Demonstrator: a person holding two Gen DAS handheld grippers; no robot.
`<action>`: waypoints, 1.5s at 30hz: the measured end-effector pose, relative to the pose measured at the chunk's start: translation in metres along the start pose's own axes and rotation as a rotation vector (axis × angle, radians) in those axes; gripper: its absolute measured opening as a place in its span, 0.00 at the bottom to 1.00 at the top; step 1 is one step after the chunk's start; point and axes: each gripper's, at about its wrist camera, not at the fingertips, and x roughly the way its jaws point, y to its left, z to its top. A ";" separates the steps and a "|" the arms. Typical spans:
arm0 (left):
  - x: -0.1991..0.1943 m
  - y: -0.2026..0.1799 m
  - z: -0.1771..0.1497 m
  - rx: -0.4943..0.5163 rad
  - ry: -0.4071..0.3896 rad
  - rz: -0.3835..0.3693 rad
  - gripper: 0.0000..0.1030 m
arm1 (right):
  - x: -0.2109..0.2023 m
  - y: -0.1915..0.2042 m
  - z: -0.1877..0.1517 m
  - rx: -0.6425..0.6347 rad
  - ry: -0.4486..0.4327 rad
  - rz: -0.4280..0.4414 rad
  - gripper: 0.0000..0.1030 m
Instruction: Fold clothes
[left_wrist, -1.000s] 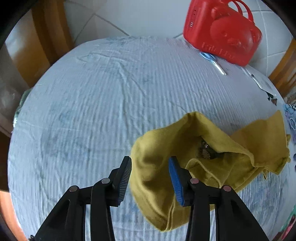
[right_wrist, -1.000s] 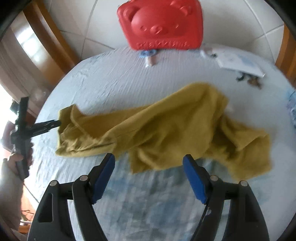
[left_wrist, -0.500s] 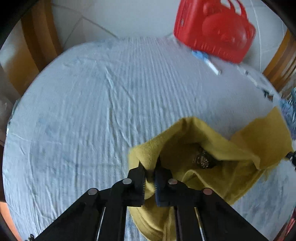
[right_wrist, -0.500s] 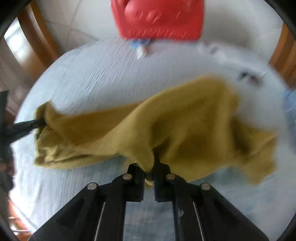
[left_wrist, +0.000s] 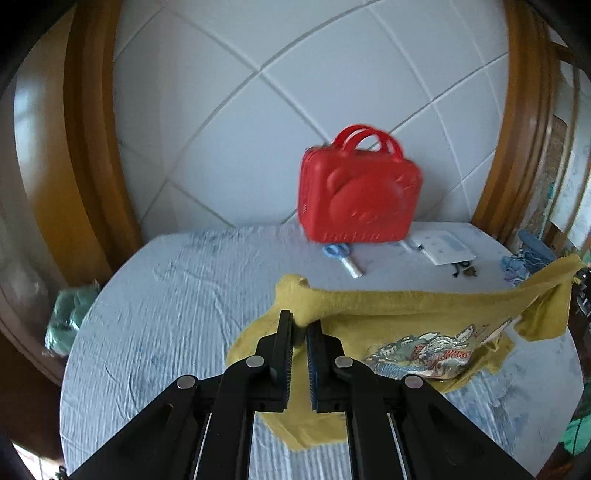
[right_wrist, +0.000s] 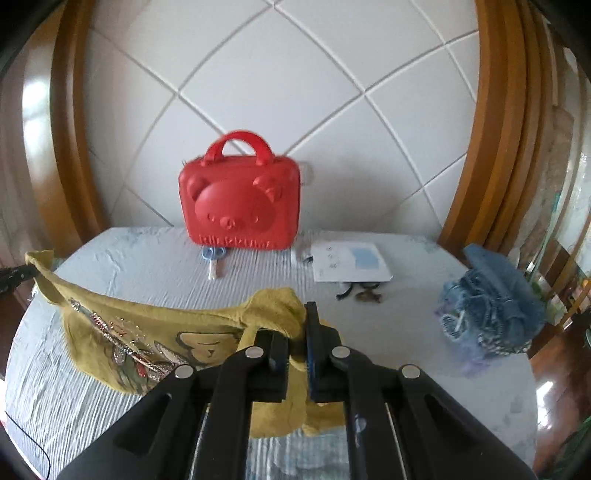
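Observation:
A mustard-yellow shirt (left_wrist: 388, 306) with a printed picture (left_wrist: 424, 350) hangs stretched between my two grippers above the table. My left gripper (left_wrist: 300, 325) is shut on one upper corner of it. My right gripper (right_wrist: 297, 325) is shut on the other corner of the shirt (right_wrist: 155, 328). Its lower part rests on the pale blue tablecloth (left_wrist: 166, 314). In the right wrist view the left gripper (right_wrist: 14, 275) shows at the far left edge, holding the far corner.
A red bear-face case (right_wrist: 240, 210) stands at the table's back by the tiled wall. Blue-handled scissors (right_wrist: 213, 260), a white paper (right_wrist: 351, 262) and small dark items (right_wrist: 360, 293) lie before it. A crumpled denim garment (right_wrist: 491, 302) lies right. A green cloth (left_wrist: 68, 314) lies left.
Both grippers, open a second ago, closed on the shirt and have lifted it, pulling its top edge taut between them. The views now tilt up toward the wall.

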 end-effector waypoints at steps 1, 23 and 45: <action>-0.001 -0.003 0.001 -0.003 0.002 -0.006 0.07 | -0.004 -0.003 0.000 -0.008 -0.001 -0.010 0.07; 0.020 0.029 0.148 -0.084 -0.060 0.100 0.06 | 0.022 -0.016 0.156 -0.105 -0.257 0.091 0.07; 0.201 -0.129 -0.005 0.005 0.444 -0.179 0.59 | -0.022 -0.162 -0.187 0.255 0.430 0.093 0.07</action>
